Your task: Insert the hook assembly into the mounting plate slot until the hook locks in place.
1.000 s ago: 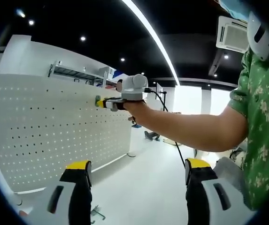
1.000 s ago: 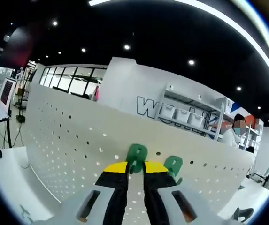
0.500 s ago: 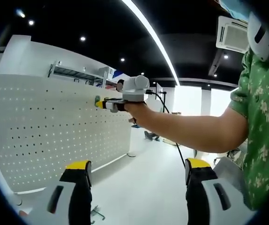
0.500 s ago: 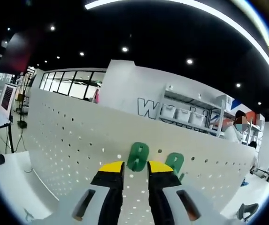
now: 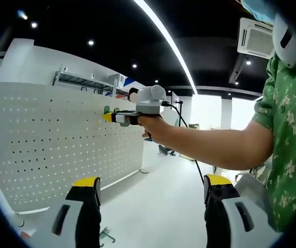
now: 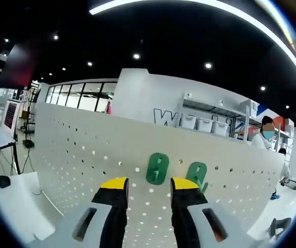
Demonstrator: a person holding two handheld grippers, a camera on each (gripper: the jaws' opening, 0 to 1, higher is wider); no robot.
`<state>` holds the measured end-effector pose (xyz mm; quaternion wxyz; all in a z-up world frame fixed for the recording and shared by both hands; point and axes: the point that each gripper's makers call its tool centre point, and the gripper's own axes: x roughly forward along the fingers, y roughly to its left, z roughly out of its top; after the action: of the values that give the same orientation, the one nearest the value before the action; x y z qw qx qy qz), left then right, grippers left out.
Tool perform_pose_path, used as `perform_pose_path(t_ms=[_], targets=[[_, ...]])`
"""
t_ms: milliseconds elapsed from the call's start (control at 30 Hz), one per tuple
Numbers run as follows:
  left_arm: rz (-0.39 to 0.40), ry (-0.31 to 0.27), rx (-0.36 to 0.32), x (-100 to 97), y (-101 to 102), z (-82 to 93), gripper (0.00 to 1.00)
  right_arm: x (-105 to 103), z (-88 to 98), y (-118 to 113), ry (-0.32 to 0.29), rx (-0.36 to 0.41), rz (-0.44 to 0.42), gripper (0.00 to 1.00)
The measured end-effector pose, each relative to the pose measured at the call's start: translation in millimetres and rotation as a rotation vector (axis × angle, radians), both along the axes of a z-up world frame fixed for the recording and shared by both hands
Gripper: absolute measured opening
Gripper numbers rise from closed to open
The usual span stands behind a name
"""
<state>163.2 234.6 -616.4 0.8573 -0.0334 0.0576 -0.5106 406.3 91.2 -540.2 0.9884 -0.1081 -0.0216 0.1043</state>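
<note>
right gripper [image 6: 149,187]: jaws spread; two green hooks [image 6: 157,168] seated on pegboard [image 6: 75,155] just ahead | left gripper [image 5: 150,188]: jaws spread, nothing held | writing: partial "W" lettering [image 6: 164,117] seen on the wall behind

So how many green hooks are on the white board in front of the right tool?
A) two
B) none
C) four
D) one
A: two green hooks sit side by side on the board, beyond the open right tool.

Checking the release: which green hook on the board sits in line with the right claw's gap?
The larger-looking green hook, just above the gap of the open right claw; the other hook sits off beside one jaw.
</note>
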Motion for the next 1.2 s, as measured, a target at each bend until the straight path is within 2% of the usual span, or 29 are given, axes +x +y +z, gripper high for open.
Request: perform_pose_path(t_ms=[167, 633, 933, 1200], targets=[[0.000, -0.001, 0.000, -0.5, -0.4, 0.7, 0.84, -2.1, -0.8, 3.8, 0.001, 0.023, 0.020, 0.42], [-0.003, -0.003, 0.001, -0.7, -2.1, 1.4, 0.84, -9.2, -9.9, 7.5, 0.023, 0.054, 0.053, 0.51], [-0.007, -0.004, 0.000, -1.9, -3.7, 2.5, 0.84, -13.9, -20.7, 5.4, 0.048, 0.067, 0.069, 0.51], [-0.005, 0.002, 0.003, -3.2, -3.9, 0.5, 0.85, -27.8, -27.6, 6.0, 0.058, 0.069, 0.075, 0.51]])
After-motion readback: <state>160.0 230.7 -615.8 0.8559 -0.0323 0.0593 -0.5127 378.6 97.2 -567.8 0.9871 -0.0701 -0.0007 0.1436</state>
